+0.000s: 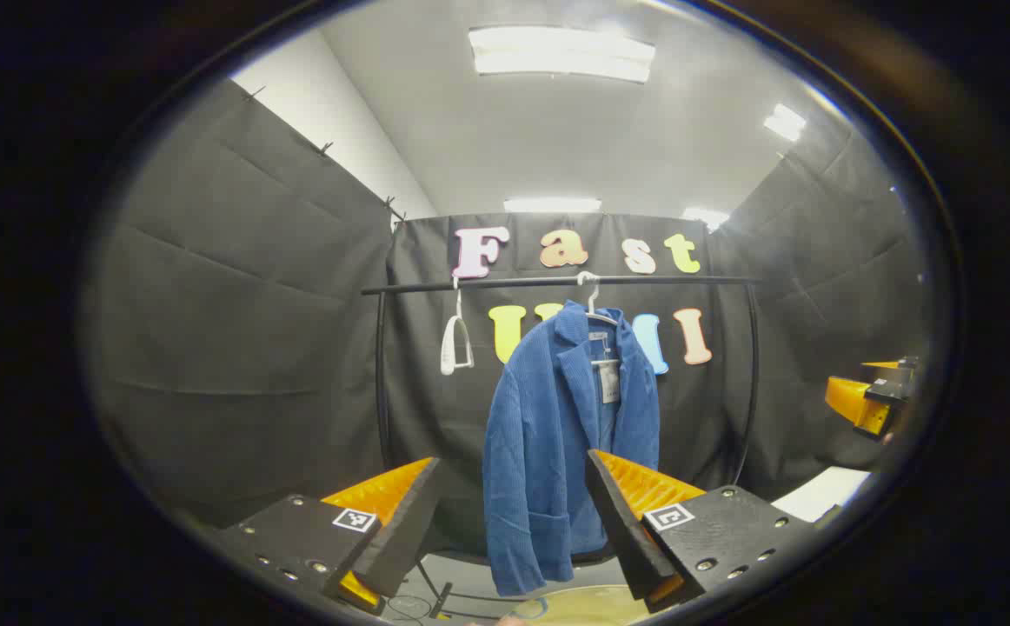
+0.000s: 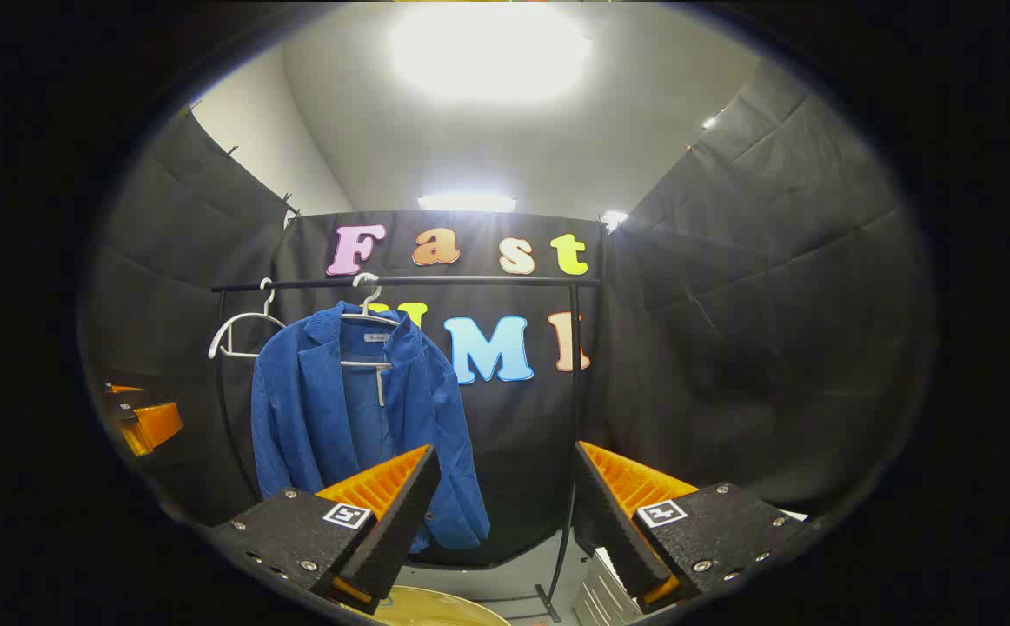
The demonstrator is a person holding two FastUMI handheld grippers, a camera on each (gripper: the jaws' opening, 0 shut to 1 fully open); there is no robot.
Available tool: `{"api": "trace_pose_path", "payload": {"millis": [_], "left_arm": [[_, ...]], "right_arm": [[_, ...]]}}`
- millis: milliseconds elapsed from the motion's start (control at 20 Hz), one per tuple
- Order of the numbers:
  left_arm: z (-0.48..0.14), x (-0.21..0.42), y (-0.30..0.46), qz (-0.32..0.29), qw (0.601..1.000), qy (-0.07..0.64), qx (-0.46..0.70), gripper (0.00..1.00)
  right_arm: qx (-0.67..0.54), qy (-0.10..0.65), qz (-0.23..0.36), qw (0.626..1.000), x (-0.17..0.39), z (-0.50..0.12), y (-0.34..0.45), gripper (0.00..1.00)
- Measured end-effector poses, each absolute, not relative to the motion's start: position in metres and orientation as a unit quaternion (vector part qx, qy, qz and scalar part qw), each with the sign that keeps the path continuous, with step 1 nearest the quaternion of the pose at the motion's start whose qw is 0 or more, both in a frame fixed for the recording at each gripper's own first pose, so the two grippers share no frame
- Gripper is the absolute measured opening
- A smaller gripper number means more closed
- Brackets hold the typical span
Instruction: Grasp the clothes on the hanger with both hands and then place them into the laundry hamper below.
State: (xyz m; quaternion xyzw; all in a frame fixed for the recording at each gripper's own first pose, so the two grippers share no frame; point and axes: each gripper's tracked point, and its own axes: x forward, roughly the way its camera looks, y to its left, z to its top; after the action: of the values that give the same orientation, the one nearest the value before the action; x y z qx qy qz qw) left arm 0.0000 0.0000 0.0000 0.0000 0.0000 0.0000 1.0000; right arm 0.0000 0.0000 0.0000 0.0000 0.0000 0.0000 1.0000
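Observation:
A blue corduroy jacket point(image 1: 557, 435) hangs on a white hanger point(image 1: 594, 304) from a black rail point(image 1: 557, 282), straight ahead in the left gripper view. My left gripper point(image 1: 512, 496) is open, well short of the jacket, with nothing between its fingers. In the right gripper view the jacket point(image 2: 331, 417) hangs to the left on its hanger point(image 2: 370, 304). My right gripper point(image 2: 505, 487) is open too and holds nothing. The rim of a pale round hamper point(image 1: 592, 604) shows below the jacket, and the hamper point(image 2: 435, 607) shows again at the bottom of the right gripper view.
An empty white hanger point(image 1: 456, 339) hangs further left on the rail, also seen as the spare hanger point(image 2: 240, 335). The rack's black posts point(image 2: 573, 435) stand at each end. The right gripper point(image 1: 866, 400) shows at the far right edge. A white stack point(image 2: 596, 591) lies beside the rack foot.

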Motion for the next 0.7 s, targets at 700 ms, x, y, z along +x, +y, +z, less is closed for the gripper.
{"api": "trace_pose_path", "payload": {"millis": [700], "left_arm": [[-0.001,0.011,-0.006,0.002,1.0,-0.005,0.004,1.0]], "right_arm": [[0.0,0.001,0.003,1.0,0.015,-0.003,0.004,0.95]]}}
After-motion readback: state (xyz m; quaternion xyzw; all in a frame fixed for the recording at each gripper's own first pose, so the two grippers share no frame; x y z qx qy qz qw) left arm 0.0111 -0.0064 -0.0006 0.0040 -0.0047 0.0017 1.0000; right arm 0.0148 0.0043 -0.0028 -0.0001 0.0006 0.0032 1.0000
